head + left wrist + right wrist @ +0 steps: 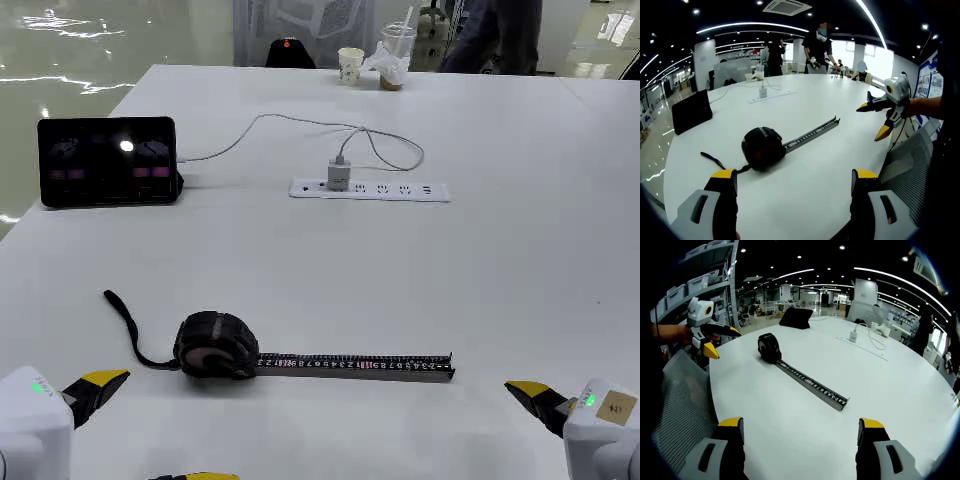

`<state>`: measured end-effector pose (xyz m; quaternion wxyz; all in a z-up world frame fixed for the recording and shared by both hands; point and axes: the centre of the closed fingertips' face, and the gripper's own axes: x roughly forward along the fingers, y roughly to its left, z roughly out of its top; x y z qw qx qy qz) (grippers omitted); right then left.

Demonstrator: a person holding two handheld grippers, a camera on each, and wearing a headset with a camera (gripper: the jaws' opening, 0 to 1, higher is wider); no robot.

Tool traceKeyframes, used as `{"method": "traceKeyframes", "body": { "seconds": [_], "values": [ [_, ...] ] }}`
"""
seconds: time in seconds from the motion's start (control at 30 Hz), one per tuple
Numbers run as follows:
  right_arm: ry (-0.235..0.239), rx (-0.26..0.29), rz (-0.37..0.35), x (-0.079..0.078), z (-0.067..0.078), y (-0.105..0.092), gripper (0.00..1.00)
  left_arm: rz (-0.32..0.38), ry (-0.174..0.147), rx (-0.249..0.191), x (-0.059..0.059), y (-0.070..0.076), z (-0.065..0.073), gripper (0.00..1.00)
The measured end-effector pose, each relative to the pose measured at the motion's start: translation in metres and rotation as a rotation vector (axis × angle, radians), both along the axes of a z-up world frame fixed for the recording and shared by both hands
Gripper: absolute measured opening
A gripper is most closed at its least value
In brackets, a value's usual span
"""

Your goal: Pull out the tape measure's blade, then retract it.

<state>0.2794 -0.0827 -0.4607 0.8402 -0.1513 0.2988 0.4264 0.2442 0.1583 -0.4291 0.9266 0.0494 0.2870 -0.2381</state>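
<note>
A black tape measure (215, 345) lies on the white table (330, 270) near its front edge. Its blade (355, 364) is drawn out flat to the right, and a black wrist strap (124, 322) trails to the left. My left gripper (150, 430) hovers open at the lower left, just short of the case. In the left gripper view the case (763, 147) sits ahead of the open left gripper (795, 176). My right gripper (540, 400) hangs at the lower right, beyond the blade's tip. The blade (812, 384) lies ahead of the open right gripper (801, 423), which holds nothing.
A dark tablet (108, 160) stands at the left of the table. A white power strip (368, 188) with a charger and cable lies mid-table. Paper and plastic cups (351, 65) stand at the far edge. A grey mesh chair (910, 155) is by the near edge.
</note>
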Motion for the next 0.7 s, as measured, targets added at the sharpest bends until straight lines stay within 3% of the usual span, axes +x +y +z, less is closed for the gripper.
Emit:
{"method": "traceKeyframes", "body": {
  "seconds": [0.7],
  "values": [
    [0.040,0.054,-0.139,-0.019,0.009,0.019,0.99,0.102,-0.002,-0.038,-0.015,-0.010,0.000,0.99]
  ]
}}
